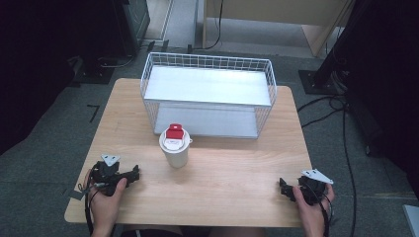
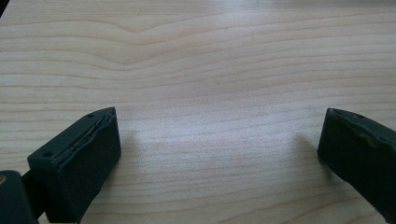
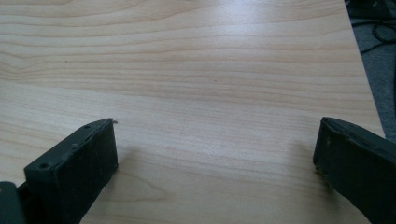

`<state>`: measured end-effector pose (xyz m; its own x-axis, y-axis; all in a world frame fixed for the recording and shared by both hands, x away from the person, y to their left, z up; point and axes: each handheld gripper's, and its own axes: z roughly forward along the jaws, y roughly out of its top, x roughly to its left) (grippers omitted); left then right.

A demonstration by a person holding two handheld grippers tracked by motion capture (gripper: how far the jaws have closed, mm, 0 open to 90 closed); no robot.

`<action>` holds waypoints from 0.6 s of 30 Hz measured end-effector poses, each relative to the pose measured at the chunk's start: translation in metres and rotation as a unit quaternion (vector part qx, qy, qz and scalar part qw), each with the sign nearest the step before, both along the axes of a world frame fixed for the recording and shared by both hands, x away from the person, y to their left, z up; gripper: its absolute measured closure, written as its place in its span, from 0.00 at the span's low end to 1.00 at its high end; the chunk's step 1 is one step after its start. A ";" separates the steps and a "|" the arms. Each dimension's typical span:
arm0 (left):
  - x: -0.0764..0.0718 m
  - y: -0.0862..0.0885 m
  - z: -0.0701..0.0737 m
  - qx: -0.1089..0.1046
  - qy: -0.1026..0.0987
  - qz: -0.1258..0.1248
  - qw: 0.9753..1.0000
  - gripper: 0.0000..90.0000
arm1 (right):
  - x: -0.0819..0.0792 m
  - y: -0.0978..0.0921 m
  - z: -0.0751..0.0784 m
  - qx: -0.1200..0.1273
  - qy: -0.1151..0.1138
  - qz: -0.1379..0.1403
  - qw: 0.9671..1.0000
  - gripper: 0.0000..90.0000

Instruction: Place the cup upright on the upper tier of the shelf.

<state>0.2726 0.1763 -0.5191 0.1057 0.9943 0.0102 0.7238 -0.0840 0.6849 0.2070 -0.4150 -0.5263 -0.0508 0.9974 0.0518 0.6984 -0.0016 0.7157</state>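
A white paper cup (image 1: 175,150) with a white lid and a red tab on top stands upright near the middle of the wooden table (image 1: 227,177). Just behind it stands a white wire two-level rack (image 1: 207,94). My left gripper (image 1: 134,174) rests near the table's front left, held in a hand, and points right towards the cup. In the left gripper view its jaws stand wide apart over bare wood, left gripper (image 2: 219,140) open. My right gripper (image 1: 282,187) lies at the front right corner. The right gripper (image 3: 215,144) is open too, nothing between its jaws.
The rack's two shelves hold nothing. Dark equipment stands, cables (image 1: 341,128) and a black post base (image 1: 316,79) lie on the grey floor around the table. The table's right edge (image 3: 369,93) runs close to my right gripper.
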 end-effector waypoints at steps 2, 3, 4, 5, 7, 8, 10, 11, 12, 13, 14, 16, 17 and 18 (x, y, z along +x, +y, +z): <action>0.000 0.000 0.000 0.000 0.000 0.000 1.000 0.00 | -0.001 -0.001 0.000 0.004 -0.003 0.000 1.000 0.00; 0.000 0.000 0.000 0.000 0.000 0.000 1.000 0.00 | -0.002 0.000 0.001 0.018 -0.004 -0.011 1.000 0.00; 0.000 0.000 0.000 0.000 0.000 0.000 1.000 0.00 | -0.002 0.000 0.001 0.018 -0.004 -0.011 1.000 0.00; 0.000 0.000 0.000 0.000 0.000 0.000 1.000 0.00 | -0.001 0.002 0.002 0.028 -0.002 0.002 1.000 0.00; 0.000 0.000 0.000 0.000 0.000 0.000 1.000 0.00 | 0.001 0.007 0.005 0.035 -0.002 0.010 0.999 0.00; 0.000 0.000 0.000 0.000 0.000 0.000 1.000 0.00 | 0.002 0.009 0.007 0.037 -0.006 0.013 0.999 0.00; 0.000 0.000 0.000 0.000 0.000 0.000 1.000 0.00 | 0.003 0.014 0.013 0.042 -0.014 0.014 0.999 0.00; 0.000 0.000 0.000 0.000 0.000 0.000 1.000 0.00 | 0.004 0.016 0.016 0.042 -0.017 0.014 0.999 0.00; 0.000 0.000 0.000 0.000 0.000 0.000 1.000 0.00 | 0.005 0.019 0.020 0.046 -0.024 0.016 0.999 0.00; 0.000 0.000 0.000 0.000 0.000 0.000 1.000 0.00 | 0.006 0.023 0.023 0.048 -0.028 0.018 0.998 0.00; 0.000 0.000 0.000 0.000 0.000 0.000 1.000 0.00 | 0.006 0.023 0.023 0.048 -0.028 0.018 0.998 0.00; 0.000 0.000 0.000 0.000 0.000 0.000 1.000 0.00 | 0.007 0.030 0.029 0.048 -0.035 0.023 0.998 0.00; 0.000 0.000 0.000 0.000 0.000 0.000 1.000 0.00 | 0.009 0.039 0.035 0.049 -0.042 0.026 0.998 0.00; 0.000 0.000 0.000 0.000 0.000 0.000 1.000 0.00 | 0.009 0.039 0.035 0.049 -0.042 0.026 0.998 0.00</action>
<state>0.2726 0.1763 -0.5191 0.1060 0.9943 0.0099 0.7238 -0.0839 0.6848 0.2158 -0.3764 -0.4918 -0.1114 0.9835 0.1429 0.6374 -0.0396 0.7695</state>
